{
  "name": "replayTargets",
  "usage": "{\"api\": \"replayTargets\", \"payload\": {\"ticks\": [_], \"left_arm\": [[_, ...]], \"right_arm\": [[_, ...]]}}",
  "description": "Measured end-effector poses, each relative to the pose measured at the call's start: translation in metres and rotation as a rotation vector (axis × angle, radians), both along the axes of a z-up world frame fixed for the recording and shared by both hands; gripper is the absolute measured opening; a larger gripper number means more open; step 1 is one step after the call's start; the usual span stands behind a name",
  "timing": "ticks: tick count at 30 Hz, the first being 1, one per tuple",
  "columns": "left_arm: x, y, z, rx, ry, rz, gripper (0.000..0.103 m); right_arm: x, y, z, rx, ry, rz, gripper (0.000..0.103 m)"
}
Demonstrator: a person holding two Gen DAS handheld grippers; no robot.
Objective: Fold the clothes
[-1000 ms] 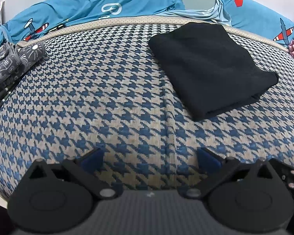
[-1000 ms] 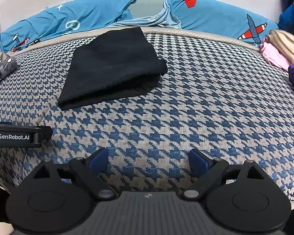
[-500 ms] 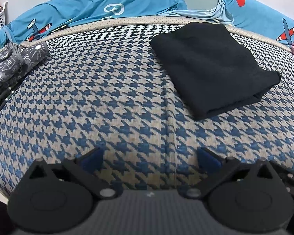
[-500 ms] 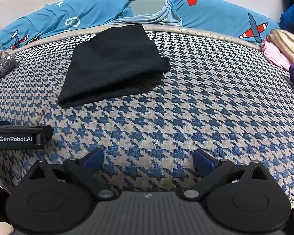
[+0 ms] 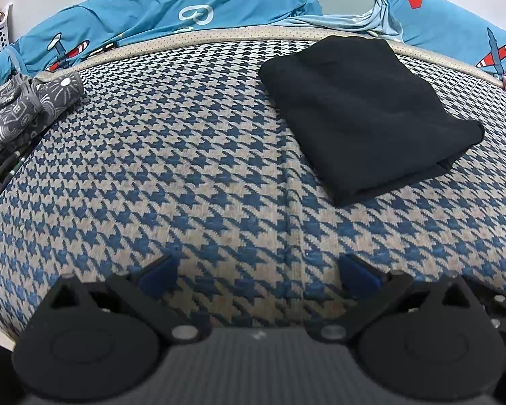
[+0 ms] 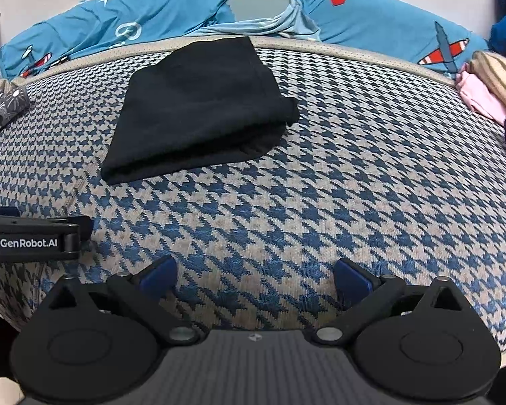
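Right wrist view gives me the black garment (image 6: 199, 111) lying folded on the houndstooth bed cover (image 6: 354, 185), towards the far edge and well apart from both tools. My right gripper (image 6: 254, 278) stands wide open with nothing but cover between its blue pads; from the other camera my left gripper (image 5: 258, 275) is just as wide and empty.

I judge this piece done, so the risk lies in what I reach for next. The upper layer bulges at the near right corner, and a careless pass over it could drag that layer off and undo the fold. The grey patterned clothes (image 5: 20, 108) sit at the left edge of the cover, the pink and striped pile (image 6: 489, 87) at the right; a one-sided grab there could tug a whole heap over the side. The two tools also hang close together, so a crossing reach might knock them.
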State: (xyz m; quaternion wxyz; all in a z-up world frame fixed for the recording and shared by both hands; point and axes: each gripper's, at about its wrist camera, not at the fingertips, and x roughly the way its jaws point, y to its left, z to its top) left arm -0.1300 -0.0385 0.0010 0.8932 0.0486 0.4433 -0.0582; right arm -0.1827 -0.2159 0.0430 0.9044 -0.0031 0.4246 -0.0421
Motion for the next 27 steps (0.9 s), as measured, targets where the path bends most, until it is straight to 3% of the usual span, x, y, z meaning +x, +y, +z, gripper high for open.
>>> {"api": "replayTargets", "payload": {"ticks": [11, 27], "left_arm": [[0.0, 0.0, 0.0, -0.001, -0.004, -0.002, 0.103], [0.003, -0.001, 0.001, 0.005, 0.015, 0.009, 0.103]], "right_arm": [[0.013, 0.002, 0.002, -0.015, 0.05, 0.089, 0.101], [0.014, 0.004, -0.001, -0.008, 0.029, 0.072, 0.103]]}}
